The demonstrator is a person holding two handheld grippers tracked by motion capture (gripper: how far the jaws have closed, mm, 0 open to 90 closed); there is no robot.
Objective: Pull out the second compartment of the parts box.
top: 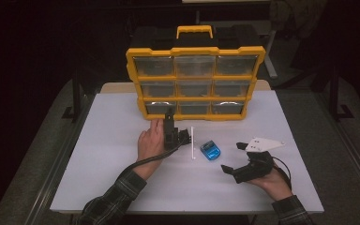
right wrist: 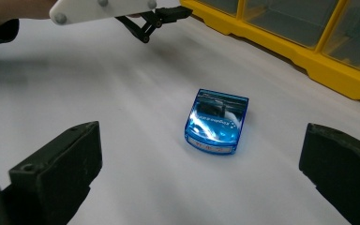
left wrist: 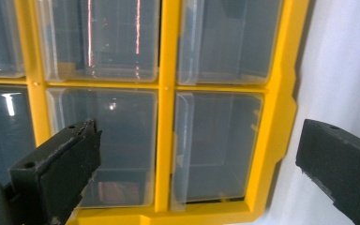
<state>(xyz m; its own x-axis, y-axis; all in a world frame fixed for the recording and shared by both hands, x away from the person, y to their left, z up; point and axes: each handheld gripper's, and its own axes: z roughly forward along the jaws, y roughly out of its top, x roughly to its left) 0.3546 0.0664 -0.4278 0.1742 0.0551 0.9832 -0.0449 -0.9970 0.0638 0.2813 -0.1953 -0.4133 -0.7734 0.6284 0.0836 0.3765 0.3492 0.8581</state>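
Grippers open, nothing held

Left gripper [top: 169, 114] jaws spread wide, empty, up close against lower left drawers of organizer [top: 196, 82]; left hand [top: 150, 140] wrapped round it. Right gripper [top: 232, 157] jaws wide apart, empty, aimed at blue box [top: 210, 150], not touching it. Blue box flat on table [top: 122, 140], near centre, between both grippers, well in front of organizer. White stick [top: 193, 142] lying just left of blue box. Table white, matte, smooth. Room dark, grey floor around. Organizer upright at back of table: yellow plastic frame, clear drawers in grid, yellow handle on top. Blue box glossy, translucent, rounded corners. Plaid sleeves at bottom edge.
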